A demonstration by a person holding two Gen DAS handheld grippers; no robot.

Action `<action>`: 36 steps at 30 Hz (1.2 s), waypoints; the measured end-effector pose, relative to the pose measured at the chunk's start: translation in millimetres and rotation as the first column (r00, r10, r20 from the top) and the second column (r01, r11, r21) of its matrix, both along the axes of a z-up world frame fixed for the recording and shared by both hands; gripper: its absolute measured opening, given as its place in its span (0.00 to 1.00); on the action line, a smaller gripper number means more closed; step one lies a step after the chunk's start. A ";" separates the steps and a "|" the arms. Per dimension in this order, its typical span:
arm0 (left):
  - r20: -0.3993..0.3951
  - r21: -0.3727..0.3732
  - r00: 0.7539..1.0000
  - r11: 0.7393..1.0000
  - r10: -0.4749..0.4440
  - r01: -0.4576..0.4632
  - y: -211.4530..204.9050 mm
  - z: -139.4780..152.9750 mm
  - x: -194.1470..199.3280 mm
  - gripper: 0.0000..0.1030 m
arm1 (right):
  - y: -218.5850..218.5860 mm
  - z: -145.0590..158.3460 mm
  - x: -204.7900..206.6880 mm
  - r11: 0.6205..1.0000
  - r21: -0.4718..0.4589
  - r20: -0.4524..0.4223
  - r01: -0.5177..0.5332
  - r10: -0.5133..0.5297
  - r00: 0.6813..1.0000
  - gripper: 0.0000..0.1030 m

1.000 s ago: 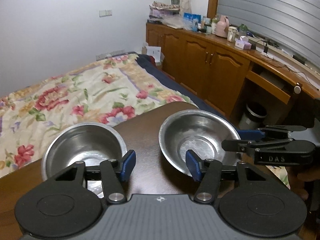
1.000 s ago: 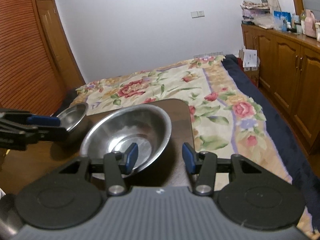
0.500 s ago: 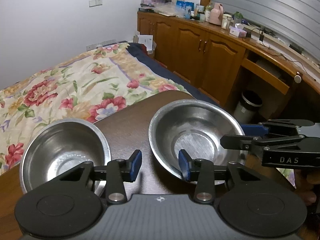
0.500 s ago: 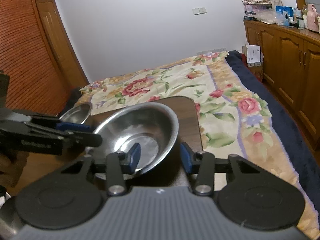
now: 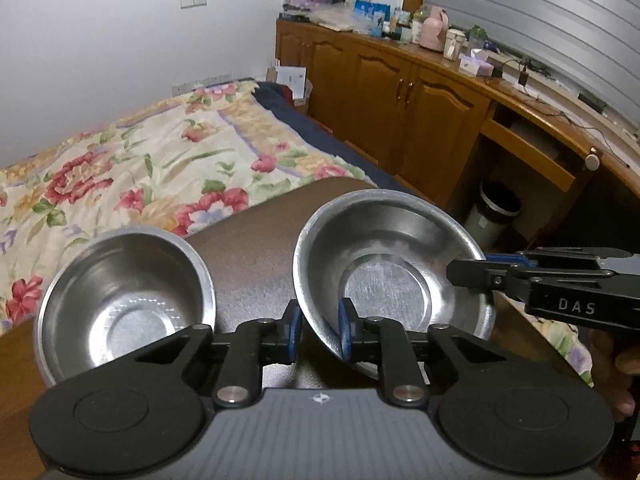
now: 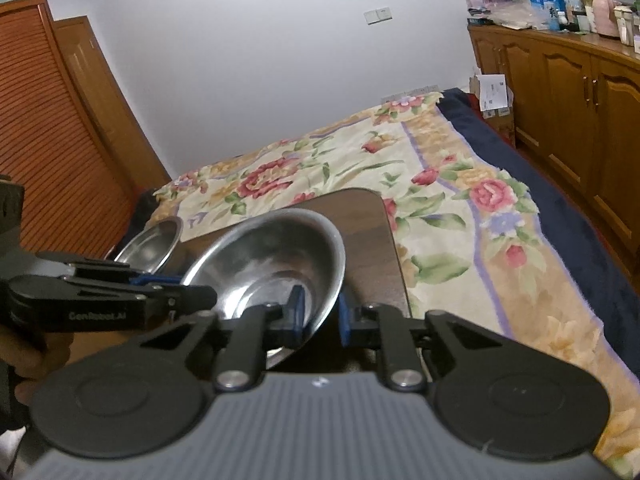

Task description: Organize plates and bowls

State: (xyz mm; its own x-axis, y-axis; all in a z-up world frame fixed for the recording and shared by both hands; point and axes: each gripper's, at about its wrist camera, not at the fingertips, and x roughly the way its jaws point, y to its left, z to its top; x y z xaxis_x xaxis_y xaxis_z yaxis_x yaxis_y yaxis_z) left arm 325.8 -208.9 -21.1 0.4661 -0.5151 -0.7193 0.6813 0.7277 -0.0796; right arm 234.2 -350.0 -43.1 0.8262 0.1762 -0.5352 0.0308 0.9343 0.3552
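Observation:
Two steel bowls sit on a dark wooden table (image 5: 256, 236). The smaller, deeper bowl (image 5: 124, 300) is at the left, also seen as the small bowl (image 6: 152, 244) in the right wrist view. My left gripper (image 5: 319, 330) has its jaws closing on the near-left rim of the wide bowl (image 5: 392, 272), one blue pad on each side of the wall. My right gripper (image 6: 321, 314) is closing likewise on the near-right rim of the wide bowl (image 6: 280, 264), which looks tilted. Each gripper shows in the other's view: the right gripper (image 5: 470, 266) and the left gripper (image 6: 200, 290).
A bed with a floral cover (image 5: 152, 168) lies just beyond the table's far edge. Wooden cabinets (image 5: 400, 96) with clutter on top line the right wall, with a small bin (image 5: 494, 212) below. A louvred wooden door (image 6: 52, 148) stands at the left. A person's hand (image 5: 612, 364) holds the right gripper.
Both grippers' jaws have narrowed from wide apart onto the wide bowl's rim. The left gripper shifted right, away from the small bowl. The wide bowl now looks tilted.

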 end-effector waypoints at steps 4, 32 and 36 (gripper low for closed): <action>0.030 -0.025 1.000 1.000 -0.004 0.005 7.7 17.7 -11.9 0.19 | 1.4 7.2 -6.0 1.000 0.000 0.012 0.006 -0.006 1.000 0.16; 0.205 -0.127 0.978 0.992 0.033 -0.007 78.0 95.9 -104.0 0.20 | 51.0 90.3 -68.4 0.995 -0.094 0.191 -0.020 0.038 0.981 0.14; 0.226 -0.134 0.973 0.991 0.041 -0.010 87.0 103.5 -117.7 0.20 | 58.5 97.6 -78.5 0.994 -0.108 0.210 -0.026 0.048 0.977 0.14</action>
State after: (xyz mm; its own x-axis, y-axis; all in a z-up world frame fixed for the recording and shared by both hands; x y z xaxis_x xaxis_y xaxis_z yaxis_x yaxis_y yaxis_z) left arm 208.1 -122.0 82.4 0.6240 -0.5837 -0.5195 0.6738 0.7387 -0.0206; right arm 155.7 -291.5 54.5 0.9166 0.1618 -0.3657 -0.0702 0.9654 0.2510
